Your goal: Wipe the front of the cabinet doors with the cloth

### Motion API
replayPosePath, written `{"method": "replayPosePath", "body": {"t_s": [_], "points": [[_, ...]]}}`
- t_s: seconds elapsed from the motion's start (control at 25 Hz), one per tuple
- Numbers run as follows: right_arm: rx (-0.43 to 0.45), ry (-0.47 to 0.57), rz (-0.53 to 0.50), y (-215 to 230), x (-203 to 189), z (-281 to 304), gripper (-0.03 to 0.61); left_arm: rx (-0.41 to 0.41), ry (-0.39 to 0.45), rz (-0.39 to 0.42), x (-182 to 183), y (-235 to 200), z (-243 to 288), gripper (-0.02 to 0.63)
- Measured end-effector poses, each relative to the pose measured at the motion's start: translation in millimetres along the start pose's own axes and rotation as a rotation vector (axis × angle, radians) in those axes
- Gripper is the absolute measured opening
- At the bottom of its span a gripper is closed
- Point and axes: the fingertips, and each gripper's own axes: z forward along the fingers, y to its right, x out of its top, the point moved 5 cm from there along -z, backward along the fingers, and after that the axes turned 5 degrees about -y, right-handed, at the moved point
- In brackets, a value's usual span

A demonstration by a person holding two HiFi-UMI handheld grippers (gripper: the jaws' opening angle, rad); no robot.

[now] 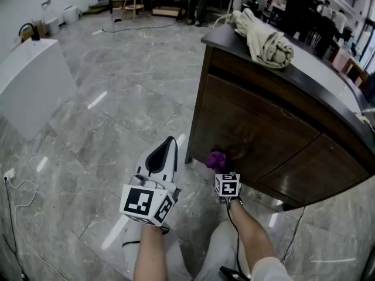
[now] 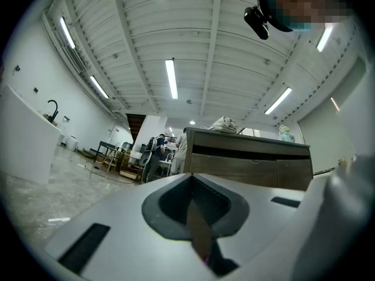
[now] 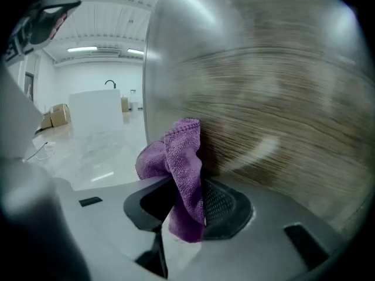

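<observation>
Marble floor [image 1: 117,98]; cloth [image 3: 184,174] clamped in R gripper [image 3: 188,206], touching cabinet door [image 3: 281,116].

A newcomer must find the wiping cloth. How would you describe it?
Find the dark wooden cabinet on the grey marble floor. Near its lower left corner, the right claw grips a small cloth. It is bright purple, unlike the bigger beige bundle on the cabinet top.

— Underfoot?
— Glossy grey marble floor [image 1: 117,98]. Bears the dark wooden cabinet [image 1: 263,133] at three o'clock, a white sink unit [image 1: 29,81] at ten, a loose white cable [image 1: 22,183] at eight.
— Atop the cabinet?
— A beige fabric bundle [image 1: 263,37], lying near one o'clock.
</observation>
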Motion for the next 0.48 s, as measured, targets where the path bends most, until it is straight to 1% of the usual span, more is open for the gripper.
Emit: {"method": "replayPosePath", "body": {"t_s": [0.2, 0.32, 0.48], "points": [[-0.018, -0.035, 0.001, 53, -34, -36, 0.130, -0.020, -0.029, 0.041, -5, 6, 5, 0.003], [-0.030, -0.051, 0.001, 76, -45, -52, 0.132, -0.019, -0.029, 0.043, -7, 6, 7, 0.003], [-0.050, -0.043, 0.051, 98, -54, -73, 0.132, -0.021, -0.032, 0.042, -8, 7, 9, 0.003]]}}
